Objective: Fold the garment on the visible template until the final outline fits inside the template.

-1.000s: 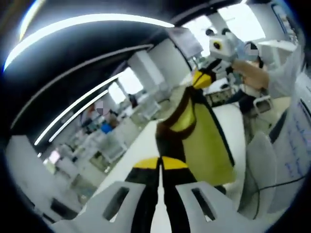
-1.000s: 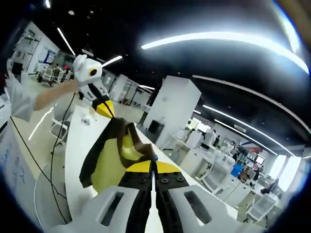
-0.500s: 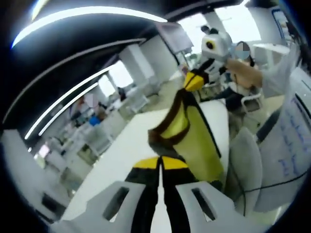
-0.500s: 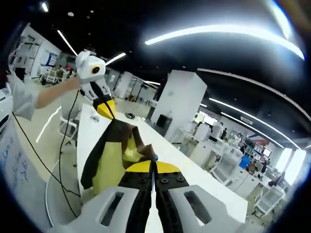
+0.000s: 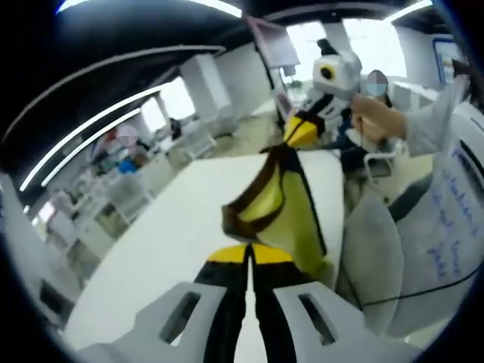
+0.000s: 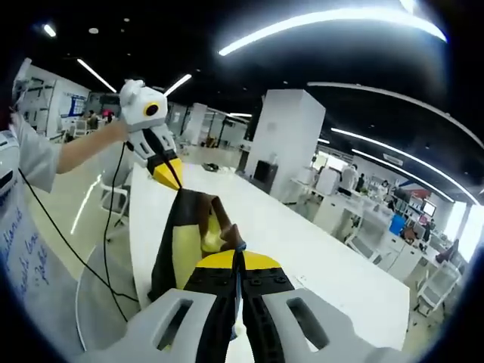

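My left gripper (image 5: 248, 253) has pale grey slotted jaw housings, black inner faces and yellow tips. My right gripper (image 6: 237, 261) matches, with small screws on the black plates. A thin black cable (image 6: 53, 227) trails by my white short sleeve (image 6: 30, 155).

Garment (image 5: 283, 204) stretched between tongs blocks middle; white table (image 5: 151, 249) alongside bare, passable.

A: What was hidden in the left gripper view?
B: The garment (image 5: 283, 204) ran down behind the closed left gripper (image 5: 249, 261), so its held edge was concealed. The template was not discernible on the table (image 5: 151, 257).
A: And the right gripper view?
B: The right gripper (image 6: 237, 266) covered the garment's near end; distant desks were too small to resolve.
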